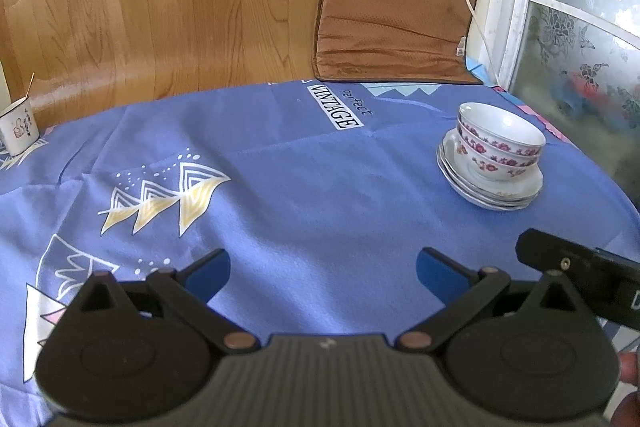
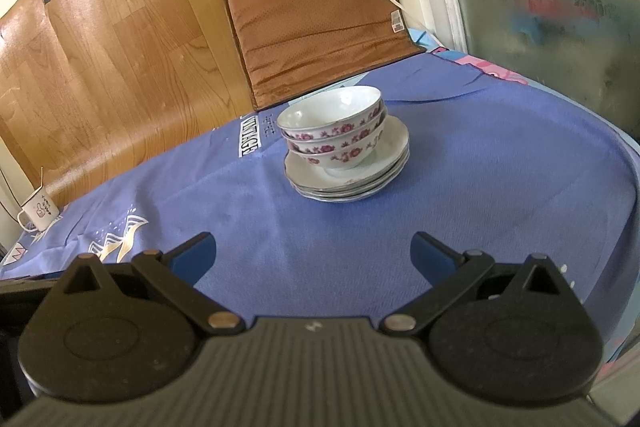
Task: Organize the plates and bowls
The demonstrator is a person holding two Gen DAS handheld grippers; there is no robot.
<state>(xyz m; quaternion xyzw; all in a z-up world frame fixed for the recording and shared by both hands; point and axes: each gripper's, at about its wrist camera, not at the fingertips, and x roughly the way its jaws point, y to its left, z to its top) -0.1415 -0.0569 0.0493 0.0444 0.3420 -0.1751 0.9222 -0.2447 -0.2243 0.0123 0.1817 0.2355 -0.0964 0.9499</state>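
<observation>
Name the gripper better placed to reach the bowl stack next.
Right. The right gripper is open with the bowls on the plates straight ahead; from the left gripper, also open, the stack sits far off to the right.

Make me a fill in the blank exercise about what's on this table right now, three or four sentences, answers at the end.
1. The floral bowls are nested on top of a stack of ____.
2. Both the left tool and the right tool are ____ and hold nothing.
3. The tablecloth is mostly ____ in colour.
4. The white mug stands at the table's far ____ edge.

Answers: plates; open; blue; left
</observation>
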